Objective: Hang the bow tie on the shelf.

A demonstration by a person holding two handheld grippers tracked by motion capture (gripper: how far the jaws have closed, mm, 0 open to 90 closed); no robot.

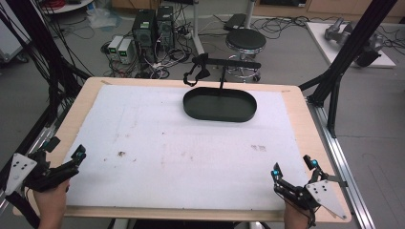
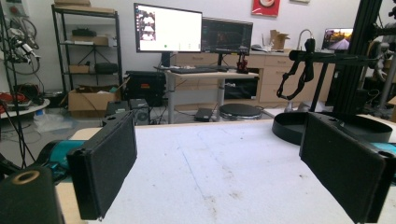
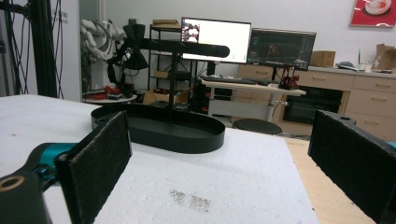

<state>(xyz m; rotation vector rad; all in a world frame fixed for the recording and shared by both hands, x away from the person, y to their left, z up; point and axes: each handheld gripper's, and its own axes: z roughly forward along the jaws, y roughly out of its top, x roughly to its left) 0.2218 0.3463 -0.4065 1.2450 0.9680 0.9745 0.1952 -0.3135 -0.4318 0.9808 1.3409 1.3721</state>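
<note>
Tongs: left tongs point(image 1: 70, 157) and right tongs point(image 1: 292, 170) both wide, empty, parked at near corners | stand point(image 1: 219, 104) sits far-centre on surface point(image 1: 143, 143), strap point(image 1: 197, 74) hanging free | likely poised to reach in.

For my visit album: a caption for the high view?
Two open hand-held tools, left and right, rest at the white board's near corners, facing a black oval tray.
</note>
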